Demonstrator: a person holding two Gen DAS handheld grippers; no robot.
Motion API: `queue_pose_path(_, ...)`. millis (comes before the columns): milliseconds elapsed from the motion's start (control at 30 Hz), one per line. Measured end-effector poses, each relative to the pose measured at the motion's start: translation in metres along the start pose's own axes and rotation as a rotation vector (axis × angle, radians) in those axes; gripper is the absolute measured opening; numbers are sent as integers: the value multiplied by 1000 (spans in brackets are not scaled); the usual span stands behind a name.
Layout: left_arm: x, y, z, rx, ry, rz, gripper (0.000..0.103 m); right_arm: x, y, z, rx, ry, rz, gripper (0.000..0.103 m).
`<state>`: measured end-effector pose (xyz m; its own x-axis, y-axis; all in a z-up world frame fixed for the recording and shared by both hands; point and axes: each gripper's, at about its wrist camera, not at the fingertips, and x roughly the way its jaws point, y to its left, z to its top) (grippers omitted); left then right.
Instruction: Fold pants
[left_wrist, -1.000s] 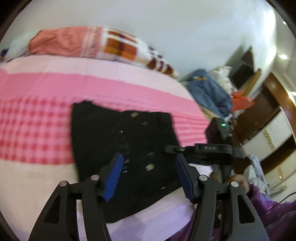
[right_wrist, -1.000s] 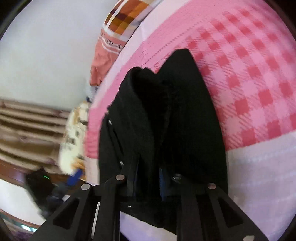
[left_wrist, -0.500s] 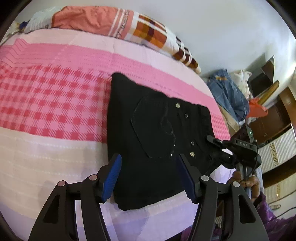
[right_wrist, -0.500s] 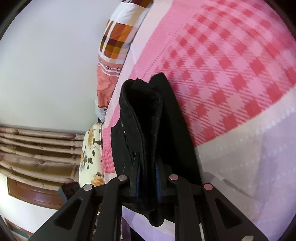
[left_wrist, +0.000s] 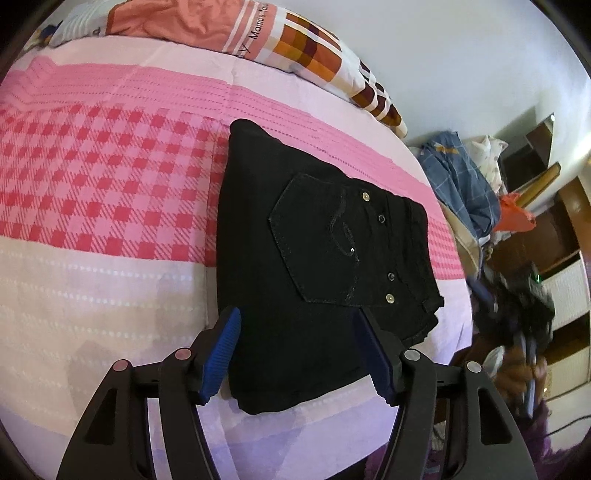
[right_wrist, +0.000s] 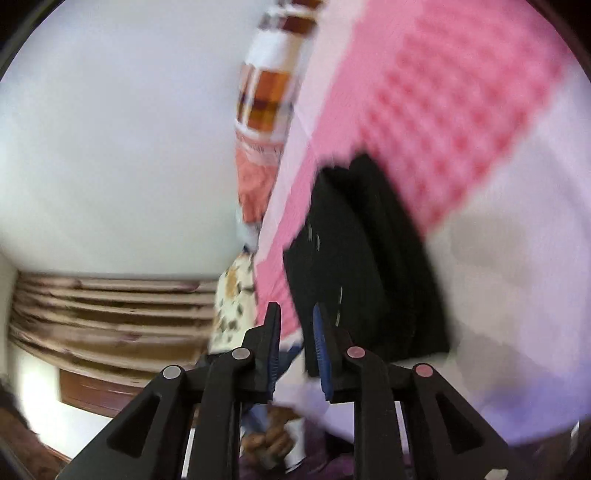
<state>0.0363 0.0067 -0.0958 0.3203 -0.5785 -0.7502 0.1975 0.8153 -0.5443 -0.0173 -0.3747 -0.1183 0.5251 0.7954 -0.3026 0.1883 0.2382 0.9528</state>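
**Right gripper lets go of the folded pants**

Released since a moment ago, the black pants (left_wrist: 310, 266) lie folded on the pink checked bedspread (left_wrist: 103, 192). The right gripper (right_wrist: 295, 332), blurred, shows a narrow gap, empty. The left gripper (left_wrist: 295, 354) hovers with jaws spread wide, holding nothing. The pillow (left_wrist: 258, 33) reads "Mama's".

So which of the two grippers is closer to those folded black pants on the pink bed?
Left. The left gripper hangs open just above the folded black pants, while the right gripper, slightly open and empty, sits off their edge.
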Motion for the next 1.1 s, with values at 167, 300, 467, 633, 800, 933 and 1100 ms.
queue_pose_path(167, -2, 3, -2, -21, -7, -13, 66, 21, -31, -16, 110, 8, -41, 28)
queue_pose_path(300, -4, 4, -3, -17, -3, -3, 66, 27, -39, -12, 136, -13, -78, 34)
queue_pose_path(467, -8, 7, -4, -43, -15, -17, 66, 25, -37, -10, 152, -47, -92, 40)
queue_pose_path(633, -3, 9, -6, -47, -4, -9, 67, 36, -25, -5, 111, -85, -106, 46)
queue_pose_path(800, -4, 8, -7, -48, -5, -4, 68, 37, -14, -6, 13, -111, -172, 12)
queue_pose_path(933, -6, 9, -7, -54, -4, 1, 68, 20, 10, -18, -60, -114, -142, 10)
queue_pose_path(1100, -9, 10, -5, -51, -15, 6, 69, 8, -16, -25, -6, -135, -200, 0)
